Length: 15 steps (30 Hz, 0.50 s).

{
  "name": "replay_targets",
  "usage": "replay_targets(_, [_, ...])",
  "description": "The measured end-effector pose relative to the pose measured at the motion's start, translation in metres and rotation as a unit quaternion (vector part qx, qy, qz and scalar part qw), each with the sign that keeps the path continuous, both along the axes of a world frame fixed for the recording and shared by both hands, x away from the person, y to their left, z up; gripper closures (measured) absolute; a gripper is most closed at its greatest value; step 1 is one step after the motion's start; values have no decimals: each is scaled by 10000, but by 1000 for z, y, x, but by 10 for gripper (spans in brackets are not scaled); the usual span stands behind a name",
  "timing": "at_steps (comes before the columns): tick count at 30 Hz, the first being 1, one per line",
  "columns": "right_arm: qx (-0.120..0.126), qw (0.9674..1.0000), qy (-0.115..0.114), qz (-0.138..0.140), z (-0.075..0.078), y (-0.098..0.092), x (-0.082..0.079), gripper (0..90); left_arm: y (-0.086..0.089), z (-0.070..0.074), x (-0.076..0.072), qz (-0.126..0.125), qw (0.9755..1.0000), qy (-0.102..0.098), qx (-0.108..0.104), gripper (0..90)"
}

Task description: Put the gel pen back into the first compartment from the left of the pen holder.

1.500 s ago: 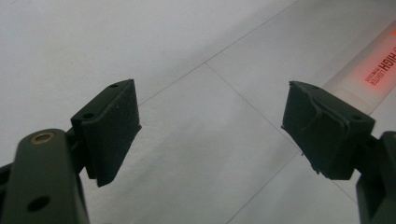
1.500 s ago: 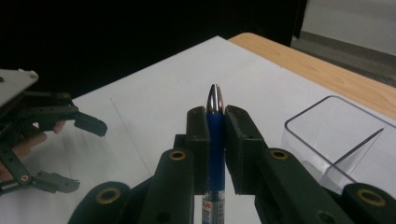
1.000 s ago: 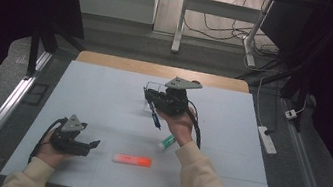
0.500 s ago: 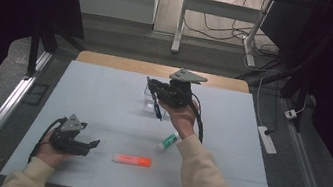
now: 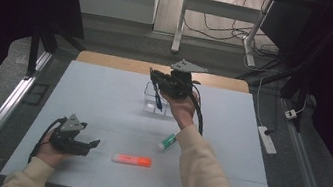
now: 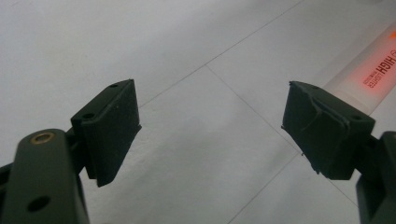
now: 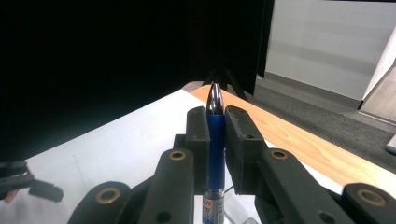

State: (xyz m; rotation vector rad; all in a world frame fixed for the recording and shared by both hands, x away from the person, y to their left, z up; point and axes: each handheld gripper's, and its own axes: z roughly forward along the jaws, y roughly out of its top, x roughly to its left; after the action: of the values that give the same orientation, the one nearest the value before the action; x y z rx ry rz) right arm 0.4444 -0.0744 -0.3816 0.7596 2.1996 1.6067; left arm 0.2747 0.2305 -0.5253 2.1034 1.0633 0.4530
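Observation:
My right gripper (image 5: 156,78) is raised over the far middle of the white table (image 5: 103,98), shut on a blue pen (image 5: 157,95) that hangs down toward a small clear box (image 5: 166,109). In the right gripper view the pen (image 7: 215,140) is pinched between the pads (image 7: 198,128), its black tip pointing up. My left gripper (image 5: 91,143) rests near the front left, jaws wide open and holding nothing. An orange highlighter (image 5: 131,159) lies just right of it, and in the left gripper view the highlighter (image 6: 376,70) runs behind the right fingertip (image 6: 322,128).
A green and white marker (image 5: 166,142) lies beside the right forearm. A wooden strip (image 5: 109,60) runs along the table's far edge. A power strip (image 5: 267,140) lies on the floor to the right. Metal rails flank the table.
My right gripper has risen and moved toward the far edge with the blue pen, now over the clear box. The left gripper has stayed put.

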Motion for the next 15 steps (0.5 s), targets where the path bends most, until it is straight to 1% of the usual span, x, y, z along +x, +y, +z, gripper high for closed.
replay_targets(10, [34, 9997, -121, -198, 1, 6, 19, 790, 1, 0, 1, -28, 10000, 16, -22, 188])
replay_targets(12, [114, 9997, -102, -210, 0, 7, 25, 790, 0, 0, 1, -34, 10000, 14, -9, 188])
replay_targets(15, [140, 9995, -70, -271, -1, 10, 31, 790, 0, 0, 1, -36, 10000, 9, -7, 188])
